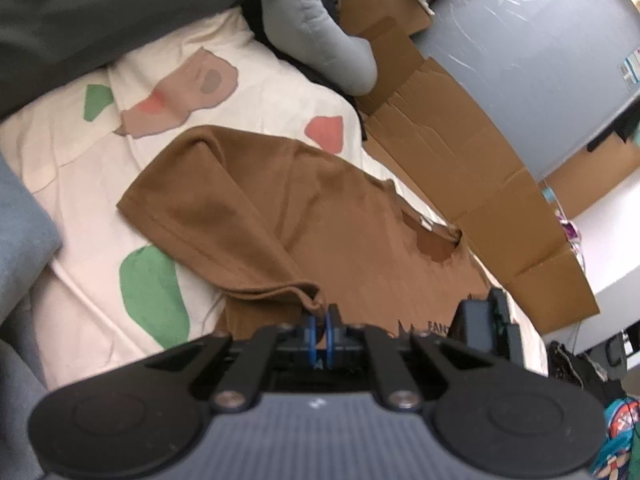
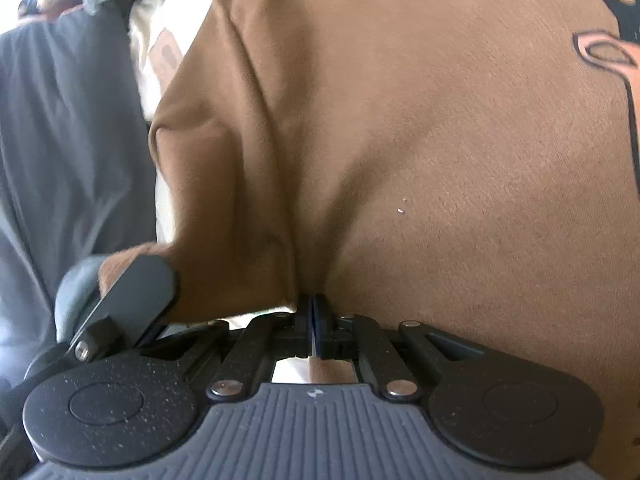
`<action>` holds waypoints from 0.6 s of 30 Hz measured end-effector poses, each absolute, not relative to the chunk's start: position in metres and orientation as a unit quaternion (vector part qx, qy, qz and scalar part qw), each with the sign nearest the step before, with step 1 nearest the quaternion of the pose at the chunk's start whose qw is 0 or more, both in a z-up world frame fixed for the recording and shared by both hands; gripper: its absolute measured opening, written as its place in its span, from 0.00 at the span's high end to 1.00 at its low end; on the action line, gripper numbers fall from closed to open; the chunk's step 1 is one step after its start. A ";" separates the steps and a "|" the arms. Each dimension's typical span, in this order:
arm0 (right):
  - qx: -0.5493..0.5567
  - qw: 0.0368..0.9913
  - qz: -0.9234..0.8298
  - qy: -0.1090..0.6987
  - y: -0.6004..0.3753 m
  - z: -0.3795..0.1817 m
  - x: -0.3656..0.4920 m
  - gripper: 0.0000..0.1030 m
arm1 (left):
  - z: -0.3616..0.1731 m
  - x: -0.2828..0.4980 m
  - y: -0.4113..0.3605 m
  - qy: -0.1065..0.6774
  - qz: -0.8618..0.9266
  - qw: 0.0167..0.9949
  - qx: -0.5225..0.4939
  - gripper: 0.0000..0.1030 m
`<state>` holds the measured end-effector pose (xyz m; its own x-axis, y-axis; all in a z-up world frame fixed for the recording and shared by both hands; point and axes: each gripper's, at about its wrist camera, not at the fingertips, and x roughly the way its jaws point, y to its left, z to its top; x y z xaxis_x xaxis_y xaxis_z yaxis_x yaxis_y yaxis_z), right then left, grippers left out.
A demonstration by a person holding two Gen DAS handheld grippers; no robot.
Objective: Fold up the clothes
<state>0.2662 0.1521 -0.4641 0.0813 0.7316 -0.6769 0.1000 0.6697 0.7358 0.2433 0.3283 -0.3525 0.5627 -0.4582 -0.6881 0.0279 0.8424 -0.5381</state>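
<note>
A brown T-shirt (image 1: 320,208) lies spread on a cream bedsheet (image 1: 80,184) with green and pink patches. One side of it is folded over onto the body, and its neck opening (image 1: 436,240) faces the cardboard. My left gripper (image 1: 321,312) is shut on the bunched hem corner of that folded layer. In the right wrist view the same brown T-shirt (image 2: 400,120) fills the frame, with a black-outlined print (image 2: 608,52) at the right edge. My right gripper (image 2: 313,300) is shut on a pinched ridge of the cloth. A black gripper body (image 1: 486,320) shows at the lower right of the left wrist view.
Flattened cardboard (image 1: 460,120) runs along the bed's far side, against a grey wrapped panel (image 1: 520,40). A grey plush cushion (image 1: 316,28) and a dark grey blanket (image 1: 100,12) lie at the head of the bed. Grey fabric (image 2: 60,140) borders the shirt on the left.
</note>
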 end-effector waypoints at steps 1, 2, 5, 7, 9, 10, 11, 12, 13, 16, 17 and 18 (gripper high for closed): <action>0.321 0.661 0.245 0.633 0.151 -0.462 0.265 0.91 | -0.352 0.244 0.327 0.448 -0.145 0.851 -0.235 0.95; 0.317 0.662 0.248 0.633 0.149 -0.461 0.262 0.87 | -0.352 0.244 0.325 0.450 -0.148 0.851 -0.228 0.95; 0.310 0.664 0.256 0.630 0.140 -0.454 0.256 0.72 | -0.353 0.243 0.321 0.457 -0.157 0.848 -0.218 0.95; 0.310 0.667 0.255 0.627 0.131 -0.449 0.253 0.67 | -0.353 0.239 0.317 0.460 -0.159 0.850 -0.204 0.94; 0.300 0.674 0.246 0.629 0.122 -0.445 0.252 0.67 | -0.355 0.236 0.313 0.465 -0.161 0.849 -0.194 0.94; 0.298 0.676 0.242 0.629 0.118 -0.443 0.253 0.67 | -0.356 0.234 0.312 0.467 -0.162 0.849 -0.189 0.93; 0.296 0.679 0.238 0.629 0.114 -0.441 0.254 0.66 | -0.357 0.232 0.311 0.470 -0.163 0.848 -0.186 0.92; 0.296 0.682 0.235 0.626 0.109 -0.439 0.246 0.66 | -0.359 0.230 0.311 0.472 -0.162 0.846 -0.187 0.90; 0.295 0.688 0.232 0.621 0.104 -0.435 0.246 0.63 | -0.360 0.226 0.311 0.474 -0.161 0.845 -0.188 0.89; 0.285 0.708 0.221 0.607 0.094 -0.426 0.252 0.58 | -0.363 0.215 0.313 0.480 -0.155 0.841 -0.193 0.82; 0.285 0.711 0.219 0.605 0.086 -0.426 0.254 0.58 | -0.363 0.212 0.314 0.482 -0.151 0.841 -0.194 0.82; 0.286 0.712 0.218 0.604 0.072 -0.428 0.258 0.58 | -0.363 0.208 0.316 0.483 -0.143 0.842 -0.194 0.82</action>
<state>0.2583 0.0724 -0.4279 0.1765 0.6553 -0.7345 0.0348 0.7416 0.6700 0.2084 0.3161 -0.3629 0.4920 -0.4279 -0.7582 0.0537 0.8842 -0.4641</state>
